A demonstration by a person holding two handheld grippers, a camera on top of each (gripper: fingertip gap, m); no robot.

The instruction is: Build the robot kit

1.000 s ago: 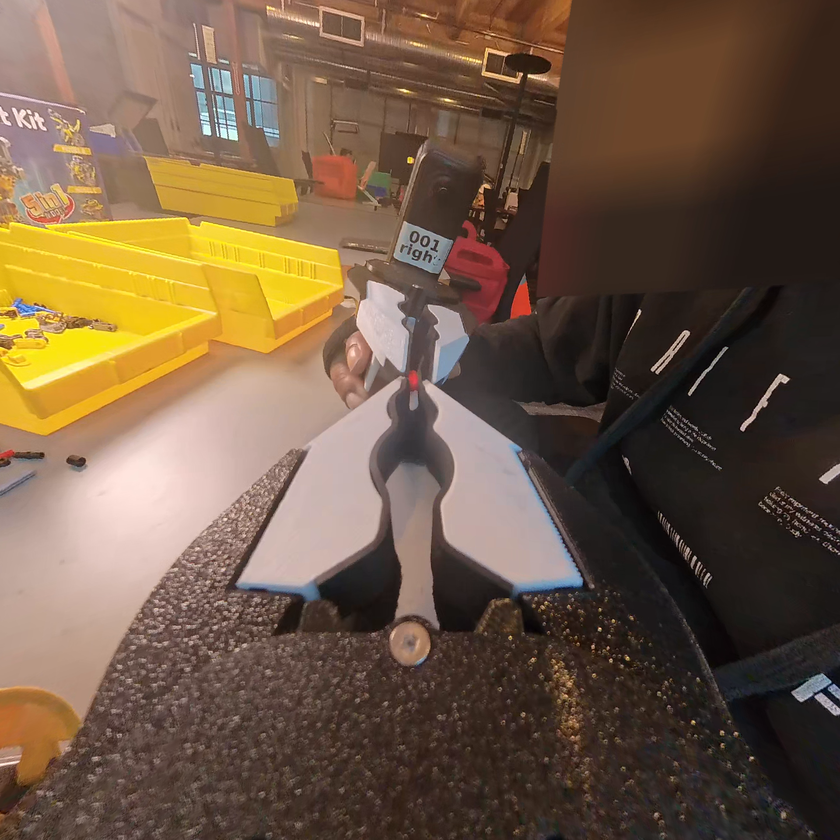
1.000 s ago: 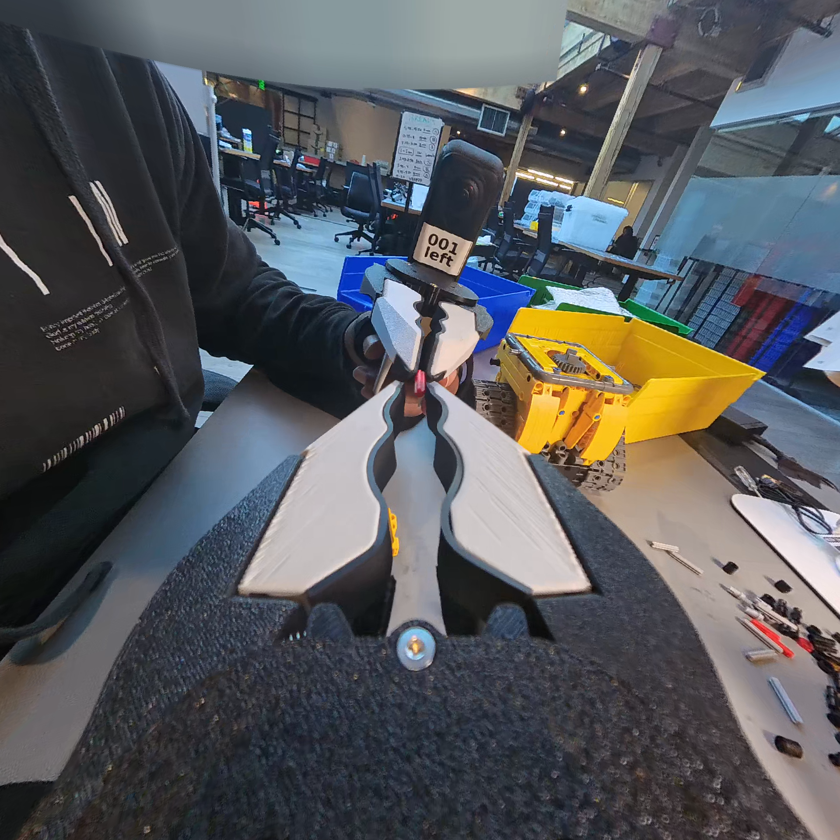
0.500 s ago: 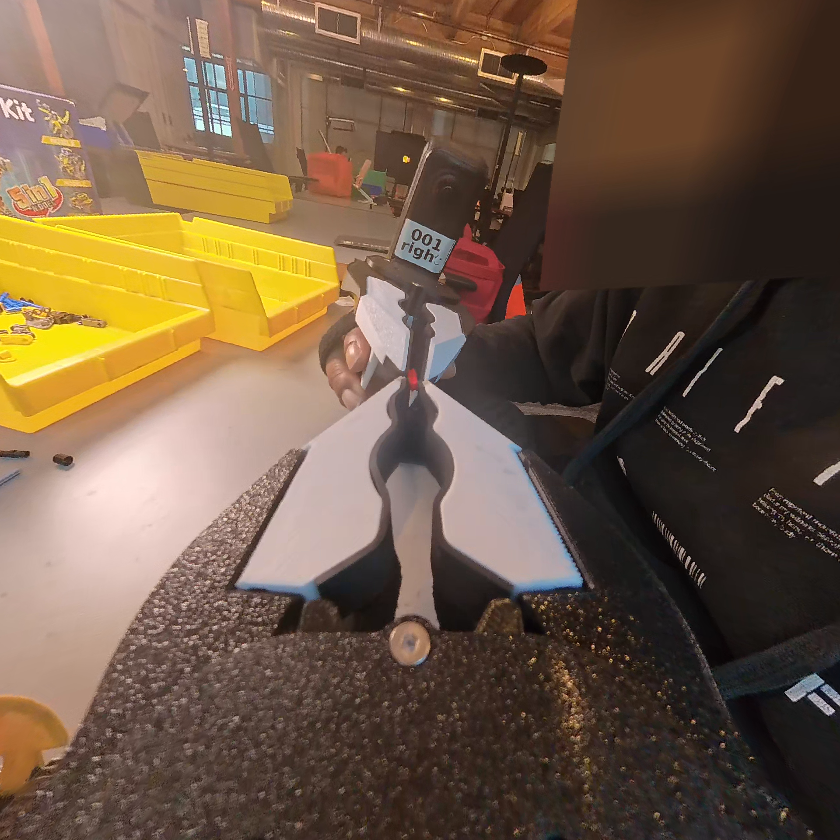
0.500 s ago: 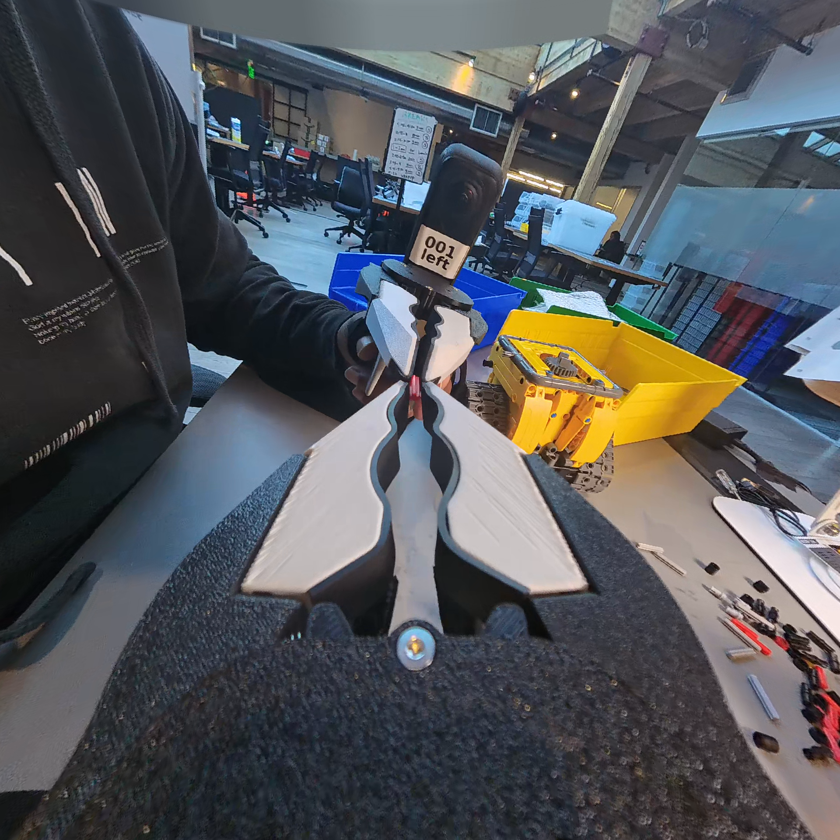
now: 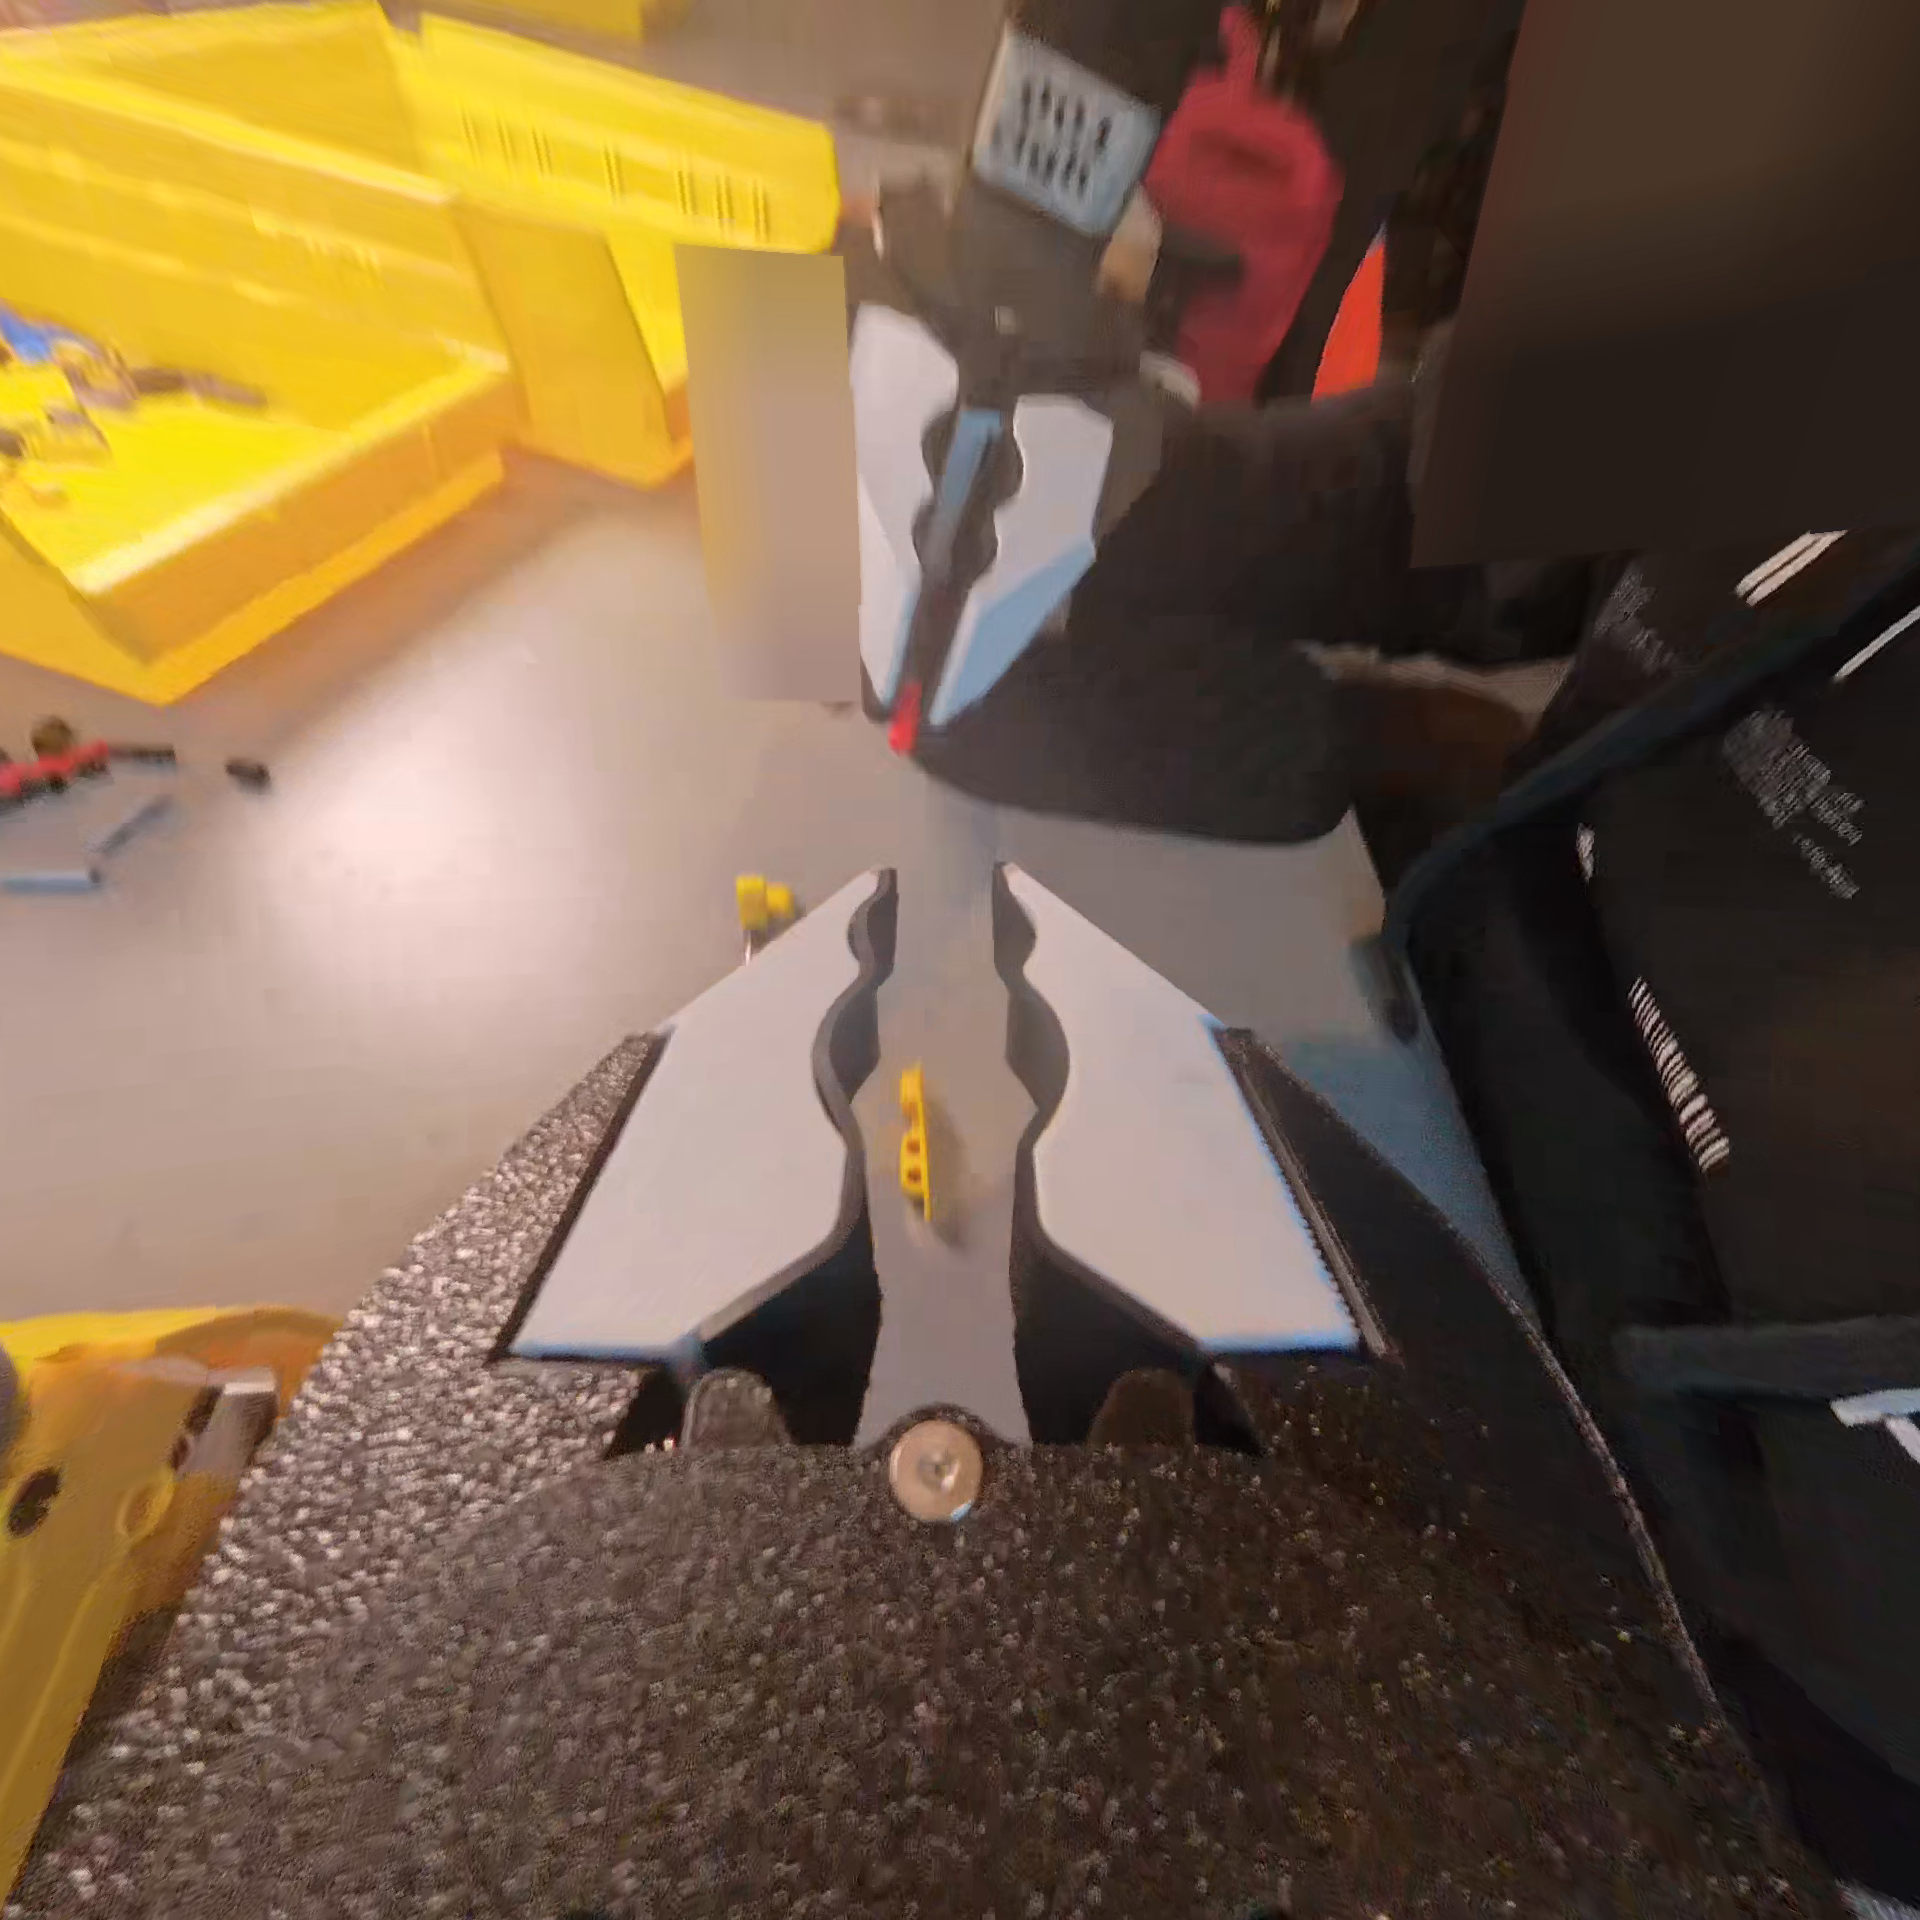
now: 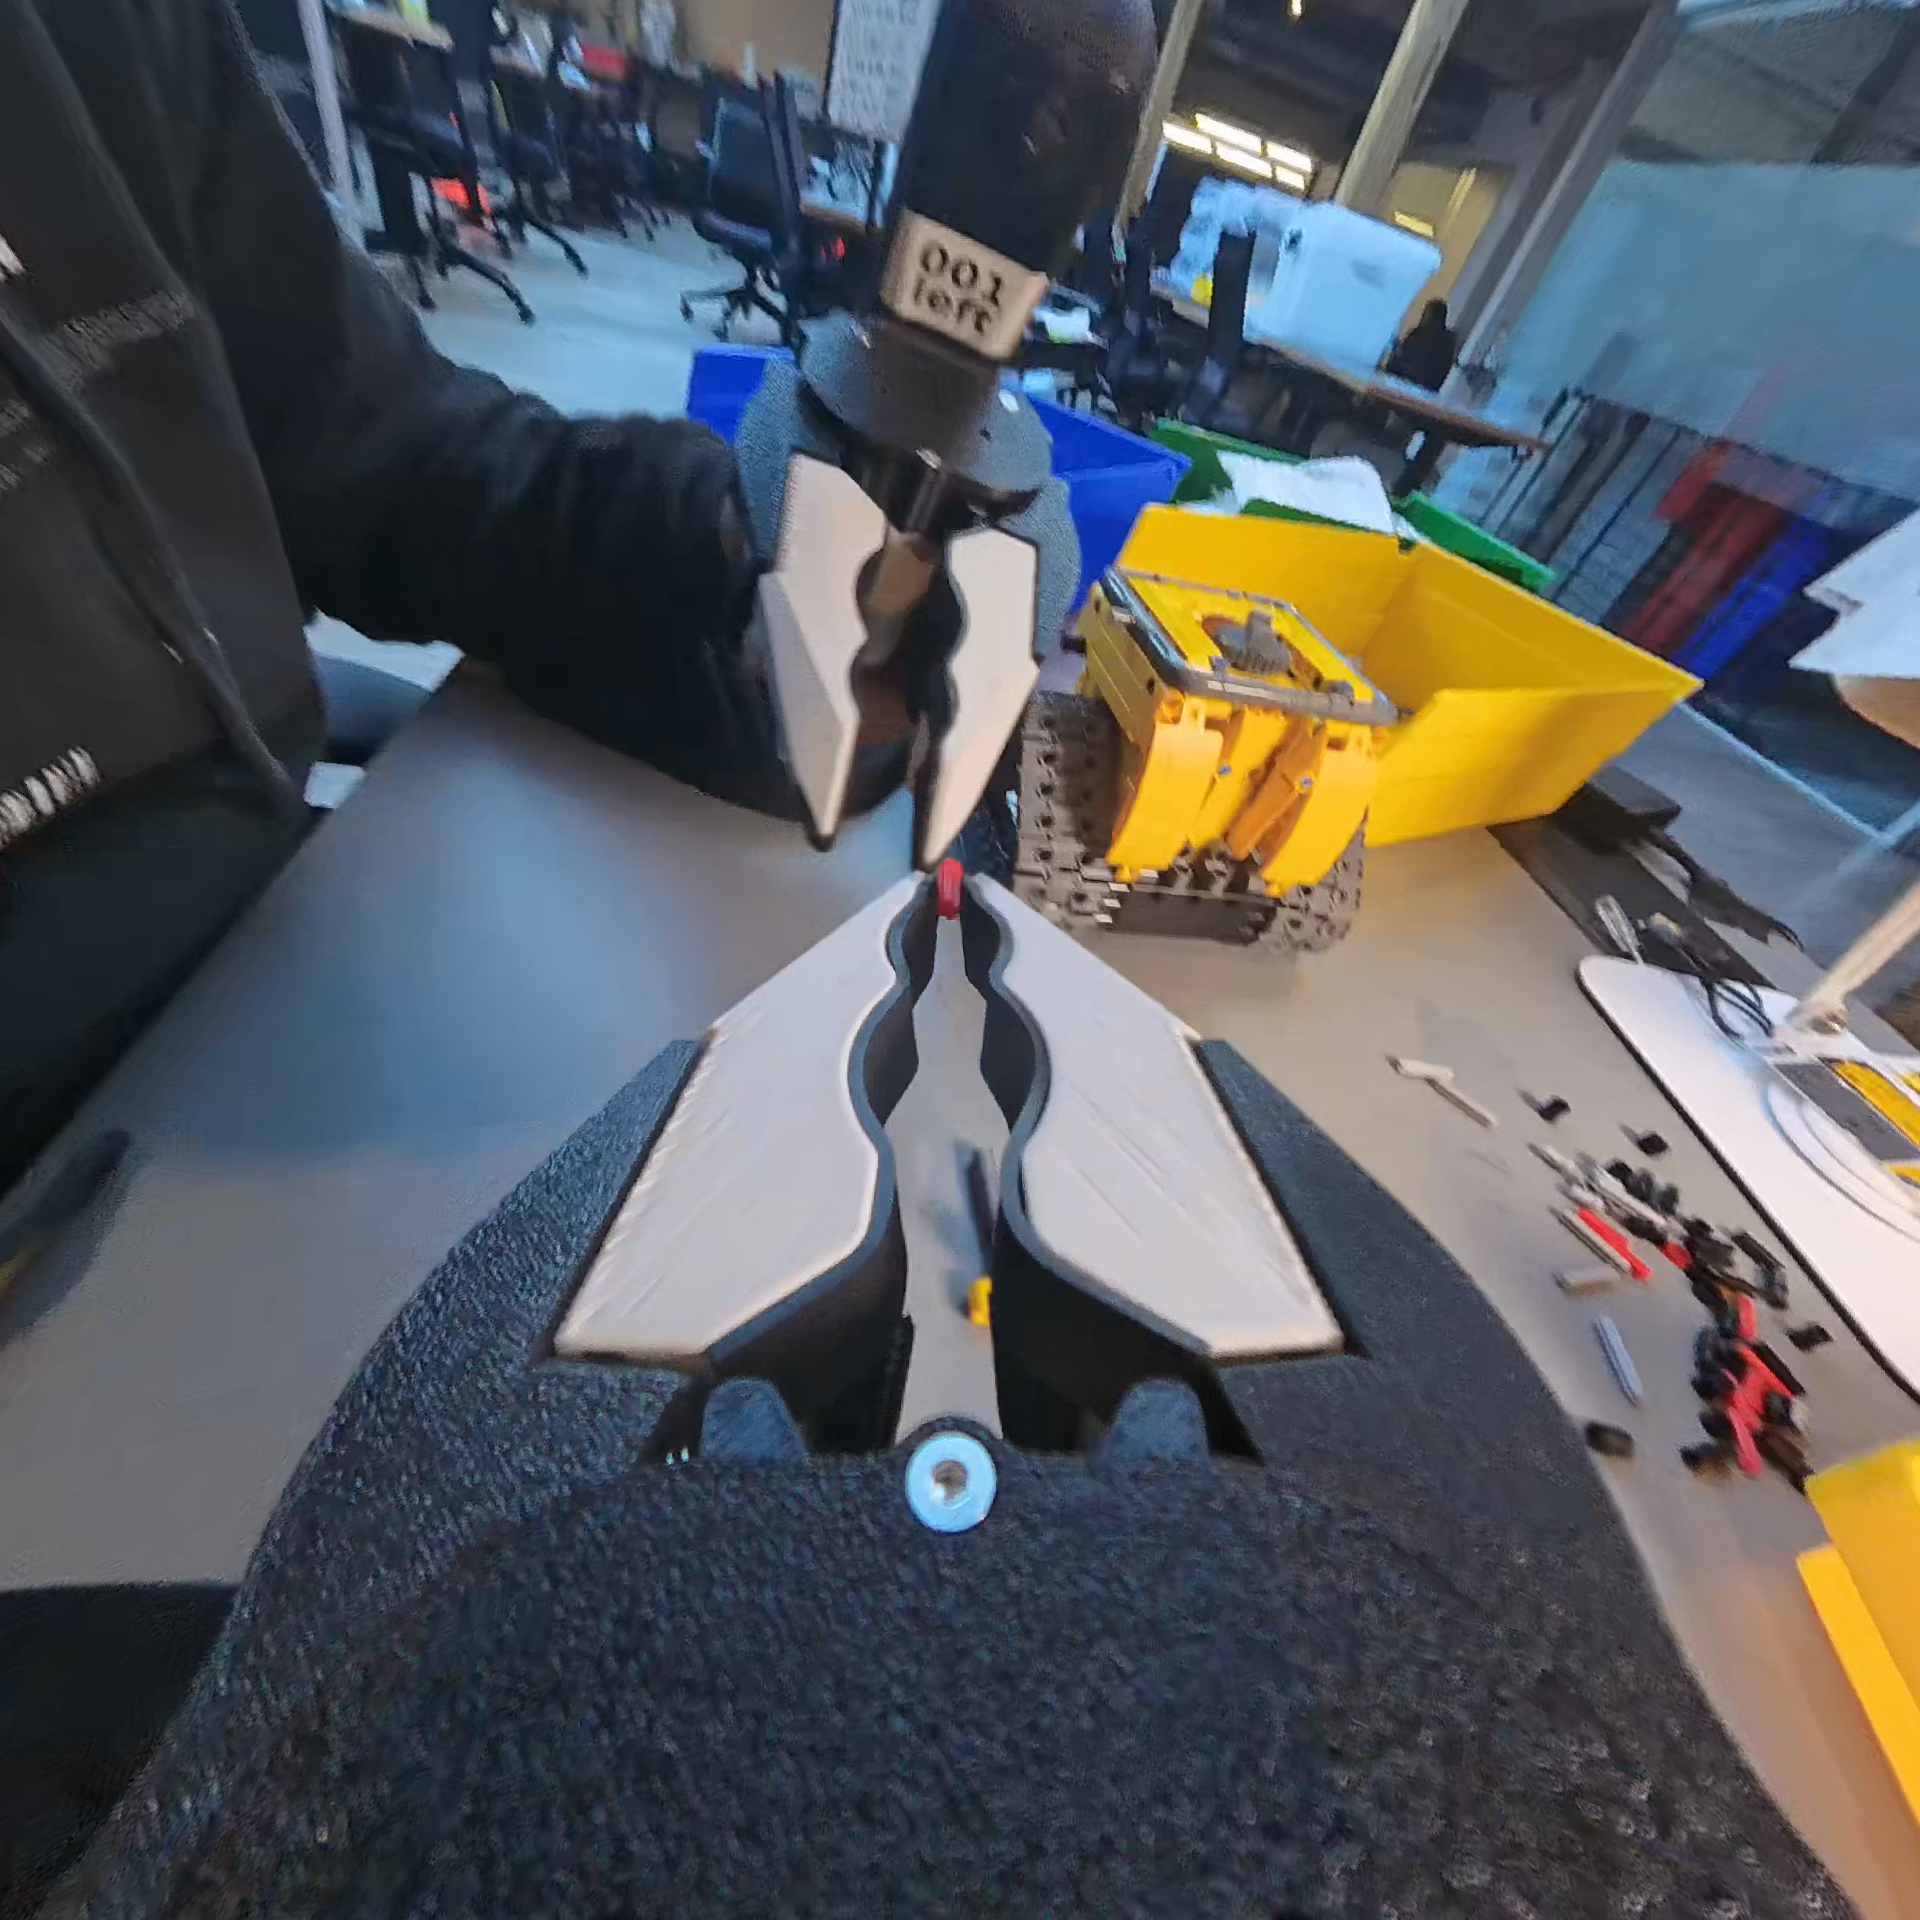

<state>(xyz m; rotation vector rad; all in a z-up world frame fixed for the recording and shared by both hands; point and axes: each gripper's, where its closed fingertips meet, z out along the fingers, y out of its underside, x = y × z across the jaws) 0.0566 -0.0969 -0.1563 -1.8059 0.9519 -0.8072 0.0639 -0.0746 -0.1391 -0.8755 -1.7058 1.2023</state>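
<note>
One small red plastic pin [image 6: 948, 896] is left clamped in the right gripper [image 6: 943, 881], the left gripper [image 5: 943, 883] having been spread apart and drawn back.

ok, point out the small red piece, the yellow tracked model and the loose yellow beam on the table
small red piece [image 6: 948, 891]: right wrist view, its middle, pinched at the right claw's tips.
yellow tracked model [image 6: 1226, 748]: right wrist view, its yellow body.
loose yellow beam [image 5: 913, 1141]: left wrist view, its middle.

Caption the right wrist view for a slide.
Right gripper pinching a small red piece, left gripper open opposite it, yellow tracked toy vehicle behind.
</note>
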